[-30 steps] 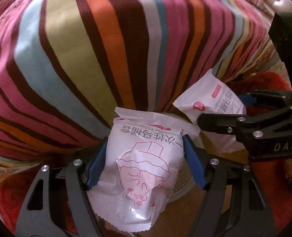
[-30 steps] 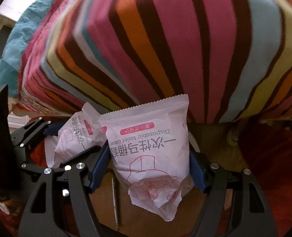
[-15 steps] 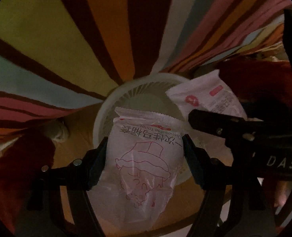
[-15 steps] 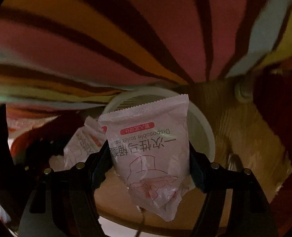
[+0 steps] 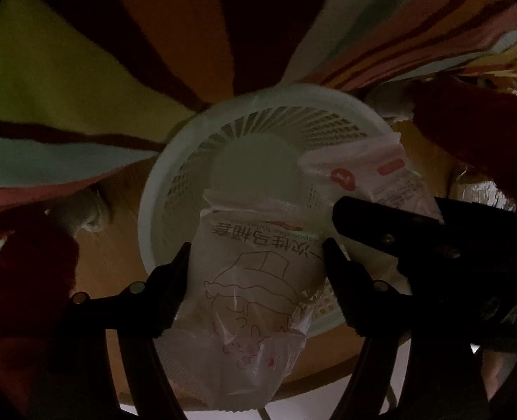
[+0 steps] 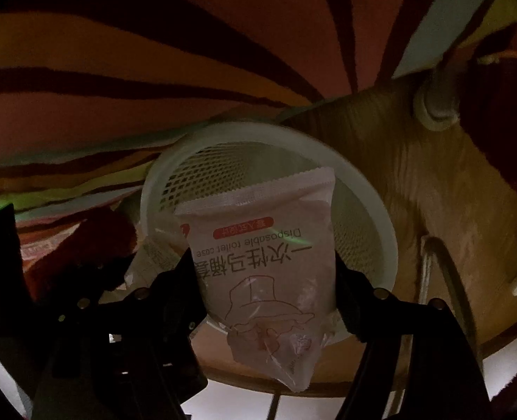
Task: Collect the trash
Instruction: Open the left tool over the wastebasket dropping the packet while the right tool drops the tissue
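Both views are dim. In the left wrist view, the left gripper [image 5: 255, 255] is clamped on a white packet [image 5: 255, 301], one finger pressing each side edge, the packet's sealed top pointing toward 12 o'clock over a white slotted basket [image 5: 153, 189]. The basket fills the middle of the frame, its round bottom bare. At 3 o'clock the right gripper [image 5: 398, 231] comes in side-on, and a second packet [image 5: 370, 175] juts from it toward 1 o'clock, hanging over the basket's rim. In the right wrist view, the right gripper [image 6: 265, 273] is closed on that second packet [image 6: 265, 262], fingers against both edges, the packet over the basket [image 6: 381, 210] opening. The left gripper [image 6: 118, 280] shows dark at 9 o'clock. A striped cloth [image 5: 83, 87] hangs from 9 to 2 o'clock beyond the basket, which stands on a wooden floor [image 6: 433, 192].
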Motion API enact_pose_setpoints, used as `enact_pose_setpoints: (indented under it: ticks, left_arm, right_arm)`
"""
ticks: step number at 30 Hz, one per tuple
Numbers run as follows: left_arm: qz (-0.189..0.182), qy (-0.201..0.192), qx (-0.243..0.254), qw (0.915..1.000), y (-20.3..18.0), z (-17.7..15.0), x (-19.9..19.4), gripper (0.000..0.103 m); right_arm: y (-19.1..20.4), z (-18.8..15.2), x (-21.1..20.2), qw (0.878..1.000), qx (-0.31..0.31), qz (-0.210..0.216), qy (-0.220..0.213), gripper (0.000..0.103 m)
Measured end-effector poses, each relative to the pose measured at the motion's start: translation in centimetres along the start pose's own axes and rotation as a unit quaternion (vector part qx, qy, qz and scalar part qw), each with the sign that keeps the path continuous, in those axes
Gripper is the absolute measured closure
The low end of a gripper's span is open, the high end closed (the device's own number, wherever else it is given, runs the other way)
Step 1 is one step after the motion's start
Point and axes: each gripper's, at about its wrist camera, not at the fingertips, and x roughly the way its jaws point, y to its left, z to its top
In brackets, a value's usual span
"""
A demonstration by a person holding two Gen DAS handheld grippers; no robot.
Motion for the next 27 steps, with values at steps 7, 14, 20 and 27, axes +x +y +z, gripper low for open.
enact_pose_setpoints:
  ticks: [7, 14, 20, 27]
  left_arm:
    - [-0.003, 0.005, -0.031, 0.9995, 1.2, -0.1, 0.9, 0.012]
    - [-0.011, 0.004, -0.043, 0.999, 1.9, -0.3, 0.9, 0.012]
    - [-0.002, 0.003, -0.031, 0.9995, 1.2, -0.7, 0.6, 0.012]
    - [-0.007, 0.012, -0.031, 0.9994, 0.9, -1.3, -0.1, 0.012]
  right_arm:
    - [-1.2, 0.4, 0.9, 1.0, 0.017, 0.0, 0.004, 0.011]
    - [-1.1, 0.4, 2.0, 0.999, 0.028, -0.012, 0.016, 0.011]
    - [-1.3, 0.3, 2.2, 0.999, 0.033, -0.014, 0.028, 0.011]
    - [-1.6, -0.4, 1.6, 0.998, 0.042, -0.013, 0.039, 0.011]
